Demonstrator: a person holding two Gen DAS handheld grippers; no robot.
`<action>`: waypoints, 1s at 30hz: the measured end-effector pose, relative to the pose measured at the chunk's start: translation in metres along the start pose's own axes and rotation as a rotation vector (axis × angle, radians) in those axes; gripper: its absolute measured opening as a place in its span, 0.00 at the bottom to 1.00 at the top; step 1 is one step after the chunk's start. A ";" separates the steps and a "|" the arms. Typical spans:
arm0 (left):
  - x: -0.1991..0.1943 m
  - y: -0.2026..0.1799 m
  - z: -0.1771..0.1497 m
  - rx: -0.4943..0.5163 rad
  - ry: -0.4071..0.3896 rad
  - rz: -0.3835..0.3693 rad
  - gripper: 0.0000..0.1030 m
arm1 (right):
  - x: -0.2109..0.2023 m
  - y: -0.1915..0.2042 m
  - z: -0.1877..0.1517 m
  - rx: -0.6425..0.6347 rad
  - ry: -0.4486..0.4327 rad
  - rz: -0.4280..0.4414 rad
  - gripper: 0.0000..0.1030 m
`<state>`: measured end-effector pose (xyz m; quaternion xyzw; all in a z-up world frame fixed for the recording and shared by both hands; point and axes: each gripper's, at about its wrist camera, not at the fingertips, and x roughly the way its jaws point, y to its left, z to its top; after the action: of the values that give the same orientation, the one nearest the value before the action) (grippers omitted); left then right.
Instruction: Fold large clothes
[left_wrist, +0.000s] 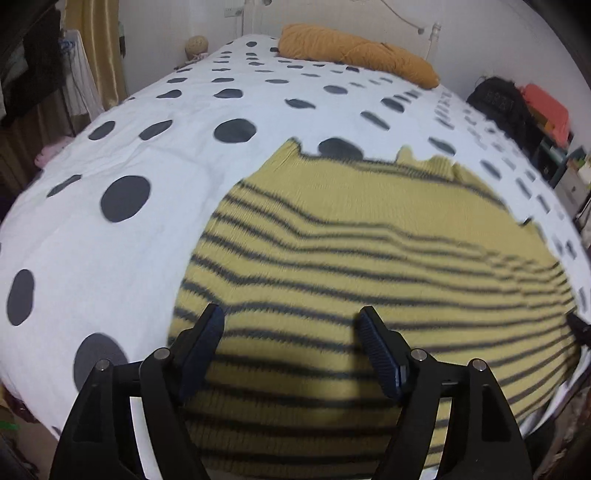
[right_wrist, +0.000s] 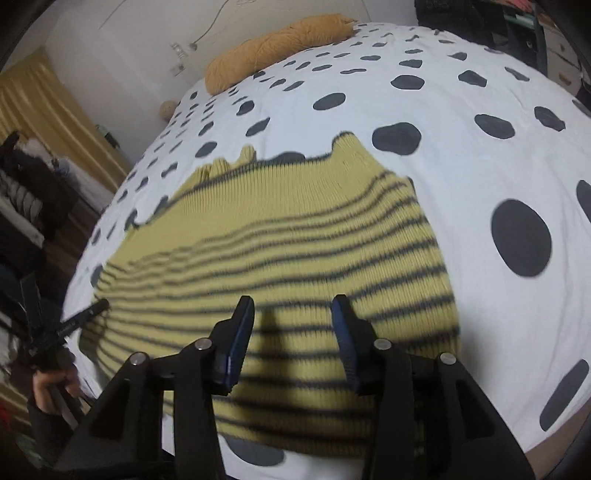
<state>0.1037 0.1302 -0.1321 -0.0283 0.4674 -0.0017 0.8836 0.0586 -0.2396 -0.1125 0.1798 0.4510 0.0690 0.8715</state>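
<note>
Both jaws stand released over the ribbed yellow sweater (left_wrist: 369, 258) with grey stripes, spread flat on the dotted white bedspread (left_wrist: 110, 229). Only the right wrist view shows the person's hand (right_wrist: 50, 387) gripping the left gripper (left_wrist: 291, 325); the right gripper (right_wrist: 293, 314) hovers alongside.

Under the left gripper (left_wrist: 290, 321) lies a ribbed, matt knit sweater (left_wrist: 369, 251). Beyond it, the bedspread (left_wrist: 147, 107) is smooth, slightly creased cloth.

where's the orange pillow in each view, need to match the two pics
Left wrist view: the orange pillow lies at top centre, at the far end of the bed, beyond the striped sweater.
Right wrist view: the orange pillow lies at top, left of centre.
Shared landmark: the sweater's notched far edge, lying on the spotted bedcover.
</note>
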 end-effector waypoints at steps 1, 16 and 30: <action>0.006 0.005 -0.005 -0.014 0.015 -0.002 0.75 | 0.000 -0.003 -0.004 -0.008 0.000 -0.022 0.31; -0.030 -0.101 -0.031 0.123 0.012 -0.099 0.71 | -0.008 0.121 -0.038 -0.114 -0.033 0.152 0.08; -0.044 -0.086 -0.053 0.102 -0.063 -0.049 0.75 | 0.025 0.112 -0.058 -0.114 0.052 0.150 0.08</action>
<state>0.0368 0.0433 -0.1211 0.0052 0.4380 -0.0463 0.8978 0.0306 -0.1144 -0.1199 0.1614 0.4539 0.1644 0.8608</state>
